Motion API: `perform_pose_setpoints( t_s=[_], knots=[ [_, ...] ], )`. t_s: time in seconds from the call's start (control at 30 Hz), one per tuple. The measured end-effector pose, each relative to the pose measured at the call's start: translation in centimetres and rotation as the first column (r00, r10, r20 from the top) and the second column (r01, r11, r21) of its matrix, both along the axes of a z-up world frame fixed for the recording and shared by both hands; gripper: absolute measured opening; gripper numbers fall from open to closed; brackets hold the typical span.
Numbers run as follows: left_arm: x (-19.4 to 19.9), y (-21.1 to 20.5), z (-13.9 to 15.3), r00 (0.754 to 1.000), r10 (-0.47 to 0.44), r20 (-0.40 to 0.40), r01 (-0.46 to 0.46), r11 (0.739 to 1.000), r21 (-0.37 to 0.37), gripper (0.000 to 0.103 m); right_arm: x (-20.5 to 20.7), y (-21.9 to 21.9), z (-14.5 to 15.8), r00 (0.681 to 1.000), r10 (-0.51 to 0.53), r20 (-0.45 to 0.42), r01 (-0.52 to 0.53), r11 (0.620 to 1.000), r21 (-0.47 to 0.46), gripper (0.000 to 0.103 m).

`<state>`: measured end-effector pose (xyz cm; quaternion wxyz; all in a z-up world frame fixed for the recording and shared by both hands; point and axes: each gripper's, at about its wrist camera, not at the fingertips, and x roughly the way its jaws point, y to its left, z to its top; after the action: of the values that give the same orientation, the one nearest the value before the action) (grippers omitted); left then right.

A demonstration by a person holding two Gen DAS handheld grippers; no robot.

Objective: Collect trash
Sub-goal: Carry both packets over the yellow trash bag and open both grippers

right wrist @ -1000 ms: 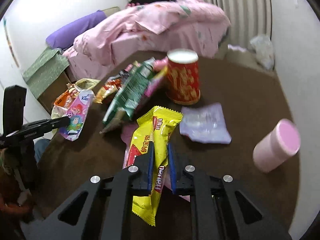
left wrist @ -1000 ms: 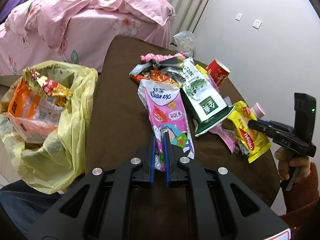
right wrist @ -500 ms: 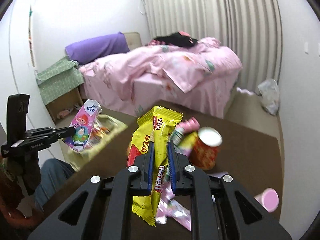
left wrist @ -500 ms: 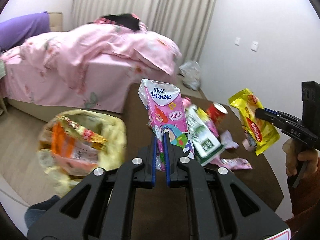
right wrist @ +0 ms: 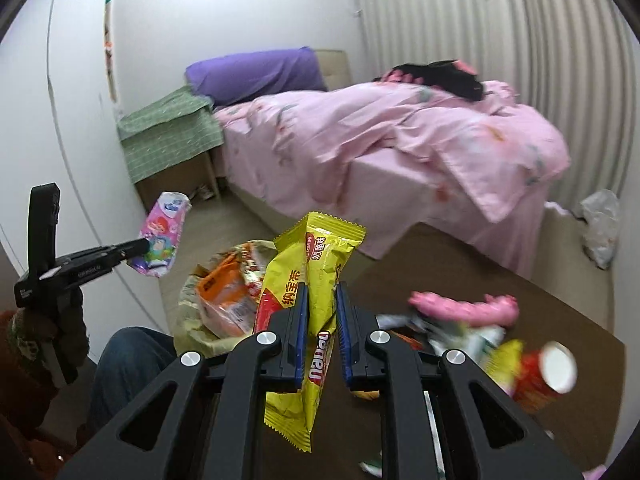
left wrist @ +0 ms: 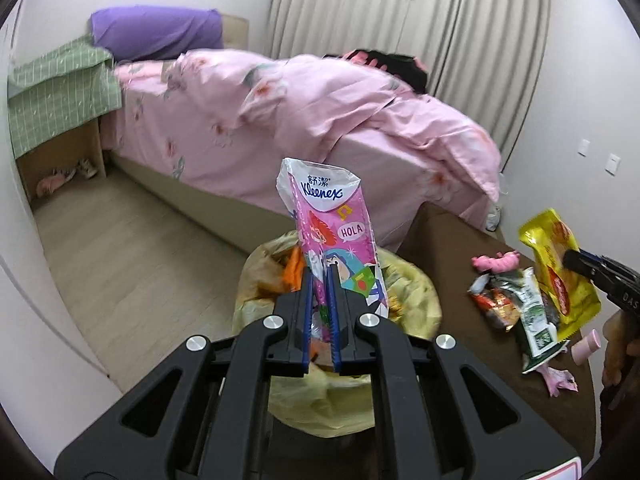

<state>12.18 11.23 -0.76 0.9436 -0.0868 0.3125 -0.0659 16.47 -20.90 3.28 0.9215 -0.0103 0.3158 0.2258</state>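
"Kleenex" and "HOLA" are printed on the pink tissue pack (left wrist: 336, 236), above cartoon figures; Chinese characters sit beside the brand name. On the yellow snack wrapper (right wrist: 310, 312) a red band with Chinese characters is seen, and white letters on red lower down (partly hidden by the fingers, so not read with certainty).

A yellow trash bag (left wrist: 404, 300) is seen just beside the edge of the brown table (left wrist: 448, 248), already holding an orange packet and other wrappers. On the table more litter is spread: a pink wrapper (left wrist: 496, 261), a green-and-white packet (left wrist: 536, 316), a red-and-black wrapper (left wrist: 494, 306) and a small pink cup (left wrist: 586, 346); in the right wrist view a red cup (right wrist: 546, 376) is shown, blurred. A bed with pink bedding (left wrist: 320, 116) and a purple pillow (left wrist: 156, 36) fills the background, and a green checked cloth (left wrist: 56, 92) covers a stand beside it.

The left gripper (left wrist: 319, 316) is pressed together on the lower end of the tissue pack, which is held upright in the air above the trash bag. The right gripper (right wrist: 322, 332) is closed on the middle of the yellow snack wrapper, which is held off the table, over its edge near the bag.
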Motion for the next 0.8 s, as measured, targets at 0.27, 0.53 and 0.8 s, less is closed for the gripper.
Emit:
perform_pose_setpoints(
  t_s=[0.27, 0.53, 0.8],
  knots=[
    [3.1, -0.3, -4.1, 0.995, -0.045, -0.087, 0.044, 0.999, -0.003, 0.006, 5.7, 6.5, -2.8, 0.997, 0.063, -0.051, -0.064, 0.998, -0.007, 0.014],
    [4.6, 0.2, -5.7, 0.991, -0.060, -0.118, 0.058, 0.998, -0.020, 0.006, 8.7, 9.9, -5.1, 0.989, 0.105, -0.101, -0.106, 0.994, -0.004, 0.014],
    [6.0, 0.2, -8.5, 0.975, -0.091, -0.202, 0.085, 0.996, -0.036, 0.006, 10.8, 12.7, -7.9, 0.977, 0.149, -0.154, -0.157, 0.987, -0.040, 0.014]
  ],
)
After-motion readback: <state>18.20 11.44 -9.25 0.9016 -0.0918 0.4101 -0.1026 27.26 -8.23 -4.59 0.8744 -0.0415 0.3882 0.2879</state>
